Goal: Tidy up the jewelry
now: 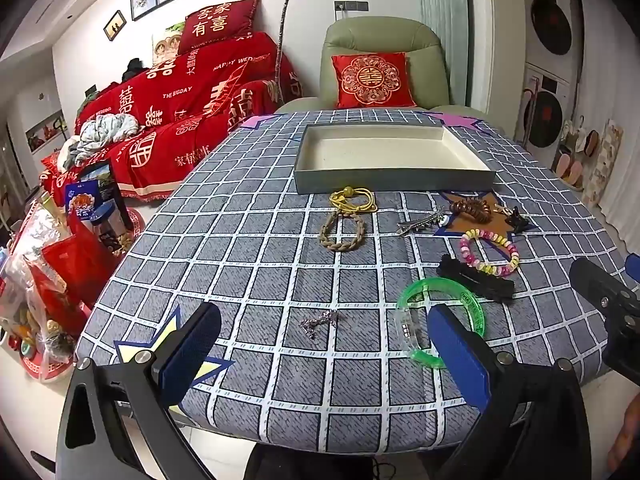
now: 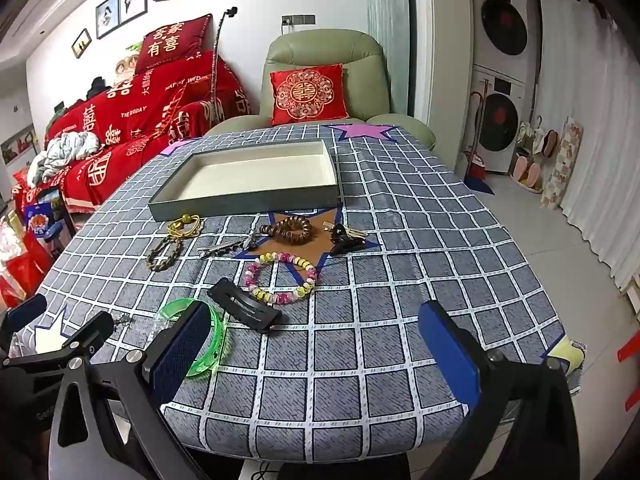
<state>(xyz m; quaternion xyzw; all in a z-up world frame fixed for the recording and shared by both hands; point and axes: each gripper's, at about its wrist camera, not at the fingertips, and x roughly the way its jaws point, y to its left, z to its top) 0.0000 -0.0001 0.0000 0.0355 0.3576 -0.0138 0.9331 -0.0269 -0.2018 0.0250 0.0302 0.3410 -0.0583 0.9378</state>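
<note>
You are at the start: nothing is picked up yet and the tray point(image 1: 390, 152), upper centre of both views, holds nothing. Your left gripper point(image 1: 320, 344) hangs at the bottom of its frame with jaws spread wide and nothing between the pads; the right gripper point(image 2: 320, 344) is the same, wide and unloaded. The jewelry lies loose on the cloth point(image 1: 256, 280) below the tray: a yellow cord point(image 1: 352, 200) and a braided band point(image 1: 342, 230) at centre, a brown coil point(image 2: 291, 230) and a bead bracelet point(image 2: 280, 278) to their right, a black clip point(image 2: 245, 311) and a green bangle point(image 1: 440, 320) lower down, and a small chain point(image 1: 318, 320) in front of the left jaws. I judge the chain or bangle the nearest first pick: lower the jaws around one piece, close, then carry it up to the tray. The chain lies flat and thin, so it likely needs a low, careful pinch.
</note>
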